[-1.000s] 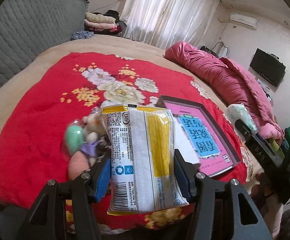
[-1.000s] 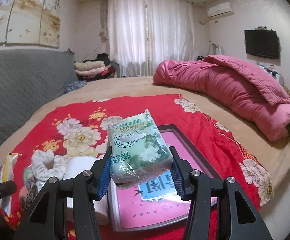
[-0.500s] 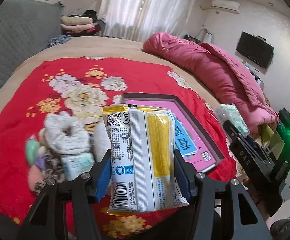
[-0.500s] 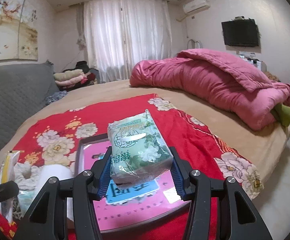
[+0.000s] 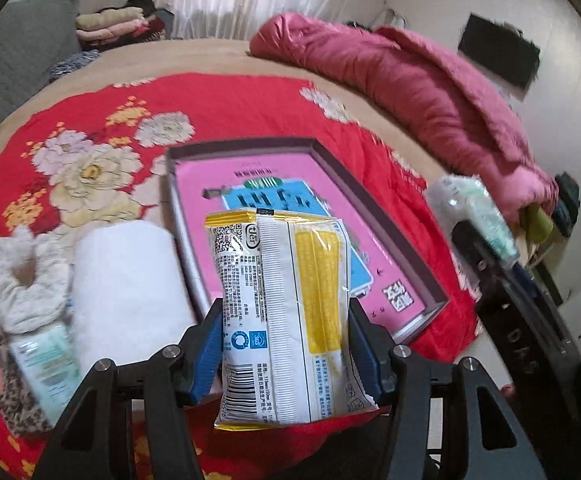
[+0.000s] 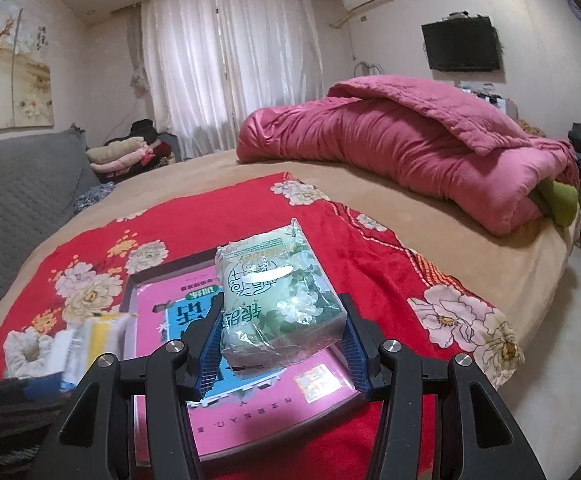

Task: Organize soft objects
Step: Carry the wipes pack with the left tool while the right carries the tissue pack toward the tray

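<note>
- Left tool (image 5: 286, 344): jaws closed on the white-and-yellow tissue packet (image 5: 286, 312), blue pads pressing its two long sides low down; the packet stands upright in the grip, over the near edge of the tray (image 5: 430, 276).
- Right tool (image 6: 282, 344): jaws closed on the green tissue pack (image 6: 278, 300), pads at its two flanks near the back end; the pack lies flat and juts forward above the tray's pink floor.
- Handling, by judgement: both packs look light and soft, wrapped in glossy film that may slide under a loose grip. The packet's waist is visibly pinched between the pads, so a broad side hold near the middle seems best; squeezing harder would only crumple it.
- Tray: shallow, dark-rimmed, lying on the red floral blanket (image 5: 230, 112) spread on the bed; its floor appears free of other goods.
- Neighbours in the left view: a white roll (image 5: 126, 292) at 9 o'clock of the packet, just beside the tray's left rim; a fluffy scrunchie (image 5: 22, 276) farther toward 9 o'clock; a small pale pack (image 5: 46, 364) at 8 o'clock.
- Obstacles: the two tools sit close together over the tray, so the tools themselves and the raised rim are the likeliest things to catch.
- Pink quilt (image 6: 410, 148) lies at 1 o'clock, well apart.
</note>
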